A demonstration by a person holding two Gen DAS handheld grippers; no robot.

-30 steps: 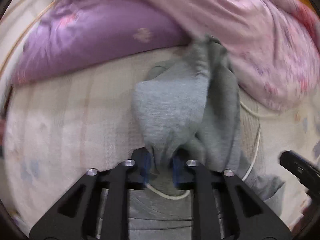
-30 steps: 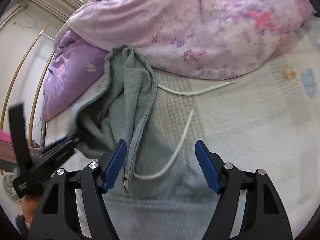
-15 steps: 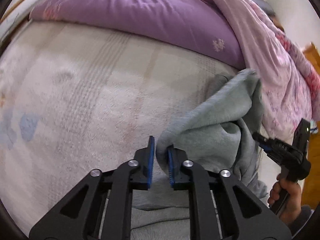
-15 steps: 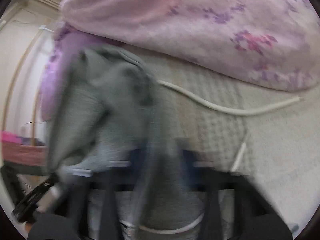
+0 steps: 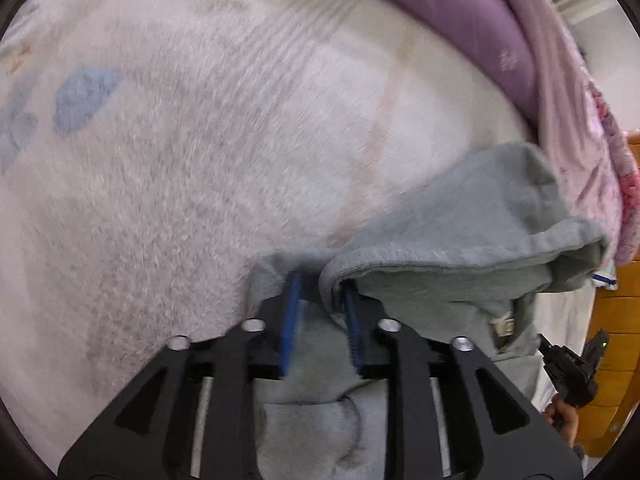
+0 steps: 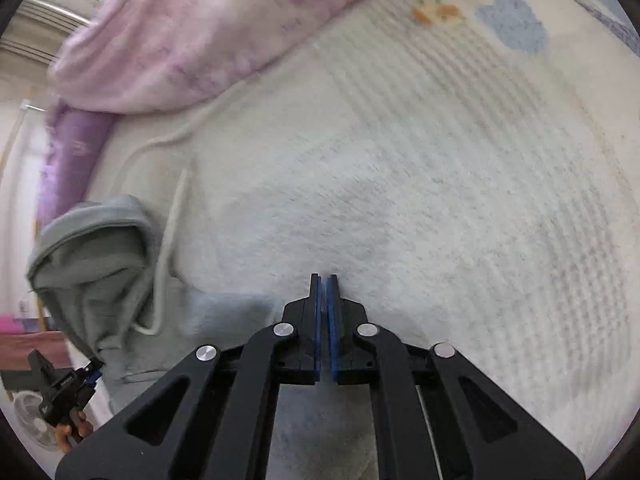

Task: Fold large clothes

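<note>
My left gripper (image 5: 320, 304) has just been opening, hoodie (image 5: 460, 240) edge loose between its jaws – the fold may slump; right gripper (image 6: 324, 300) looks clenched on nothing – it can't catch it

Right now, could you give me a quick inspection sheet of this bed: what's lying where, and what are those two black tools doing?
Surface: pale fleece bed blanket with faint blue and orange prints.
Job's things: grey hoodie, hood bunched up, white drawstring trailing onto the blanket.
Clutter: pink floral quilt and purple pillow along the far edge.
Grippers: left gripper jaws apart, just been opening, a fold of hoodie between them; right gripper jaws shut, just been closing, nothing visible between them.
Cables: nothing seen.
Surroundings: wooden furniture; white fan on the floor.
</note>
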